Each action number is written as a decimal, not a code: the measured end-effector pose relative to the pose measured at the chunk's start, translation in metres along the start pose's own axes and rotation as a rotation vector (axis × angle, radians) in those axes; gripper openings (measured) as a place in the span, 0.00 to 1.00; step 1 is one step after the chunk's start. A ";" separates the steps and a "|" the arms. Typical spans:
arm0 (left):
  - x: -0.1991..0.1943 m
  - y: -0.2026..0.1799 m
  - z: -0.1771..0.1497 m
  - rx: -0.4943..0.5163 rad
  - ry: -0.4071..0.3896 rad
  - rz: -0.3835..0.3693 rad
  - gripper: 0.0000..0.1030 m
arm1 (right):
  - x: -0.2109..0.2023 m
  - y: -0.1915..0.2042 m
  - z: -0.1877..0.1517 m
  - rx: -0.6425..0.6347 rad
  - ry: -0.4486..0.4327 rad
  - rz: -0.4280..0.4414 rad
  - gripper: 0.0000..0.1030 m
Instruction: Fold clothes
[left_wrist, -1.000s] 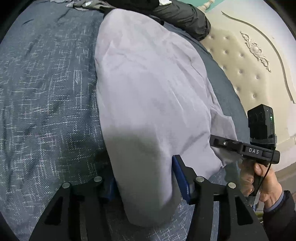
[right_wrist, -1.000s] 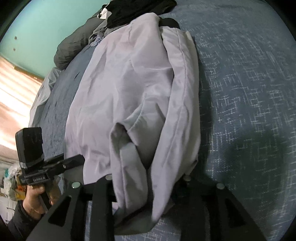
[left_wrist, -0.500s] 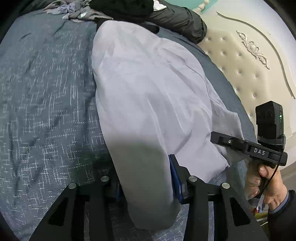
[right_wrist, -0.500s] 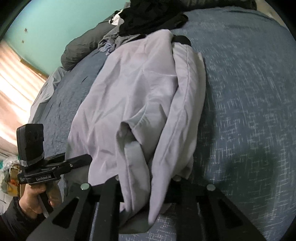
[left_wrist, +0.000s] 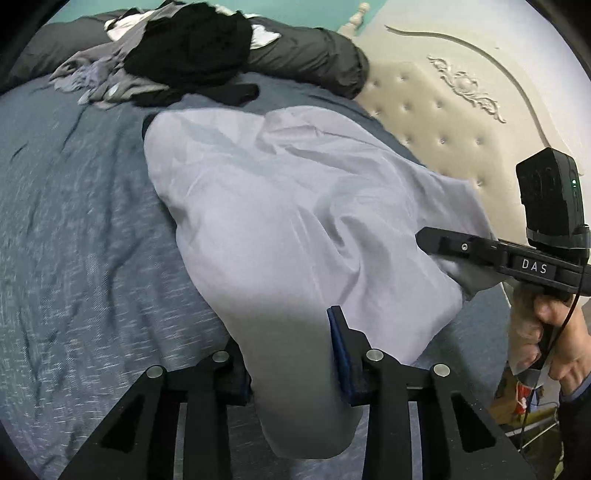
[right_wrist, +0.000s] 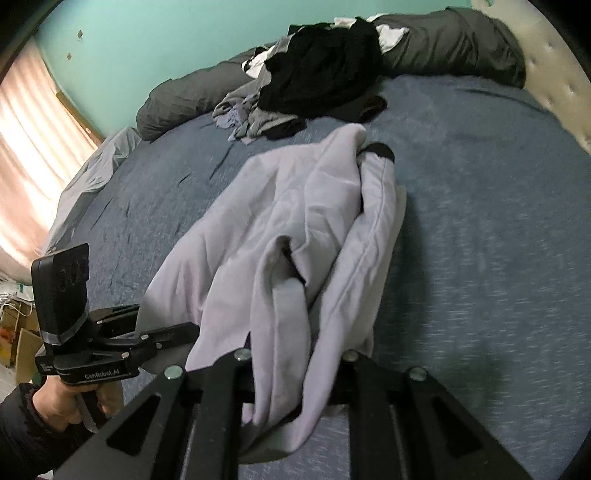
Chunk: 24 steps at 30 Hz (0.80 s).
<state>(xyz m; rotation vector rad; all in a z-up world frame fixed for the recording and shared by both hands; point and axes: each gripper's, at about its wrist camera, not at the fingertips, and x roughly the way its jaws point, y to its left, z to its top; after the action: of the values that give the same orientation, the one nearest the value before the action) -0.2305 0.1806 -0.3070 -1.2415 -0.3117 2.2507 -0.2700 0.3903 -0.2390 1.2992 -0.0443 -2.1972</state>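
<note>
The pale lavender garment (left_wrist: 295, 221) is creased and bunched lengthwise, with a black trim at its far end. Its far part lies on the blue-grey bed (left_wrist: 74, 240); its near end is raised, drooping in loose folds.

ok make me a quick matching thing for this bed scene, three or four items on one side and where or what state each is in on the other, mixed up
Things:
1. pale lilac garment
2. black clothes pile
3. grey pillow
4. left gripper

States or places:
A. heaped at the far end of the bed
B. shut on cloth
C. lying against the tufted headboard
D. stretched along the blue bedspread

Pairs: 1-D, 2-A, 3-C, 4-B
</note>
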 end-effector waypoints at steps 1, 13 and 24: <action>0.001 -0.006 0.000 0.006 0.000 -0.005 0.35 | -0.006 -0.001 0.002 -0.006 -0.006 -0.007 0.13; 0.036 -0.095 0.043 0.062 -0.017 -0.066 0.35 | -0.085 -0.053 0.013 -0.036 -0.044 -0.107 0.13; 0.103 -0.199 0.096 0.092 -0.070 -0.139 0.35 | -0.160 -0.136 0.049 -0.096 -0.073 -0.246 0.12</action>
<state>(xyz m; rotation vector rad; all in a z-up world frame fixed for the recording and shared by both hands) -0.2852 0.4078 -0.2388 -1.0627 -0.3075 2.1679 -0.3158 0.5701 -0.1290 1.2261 0.2010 -2.4198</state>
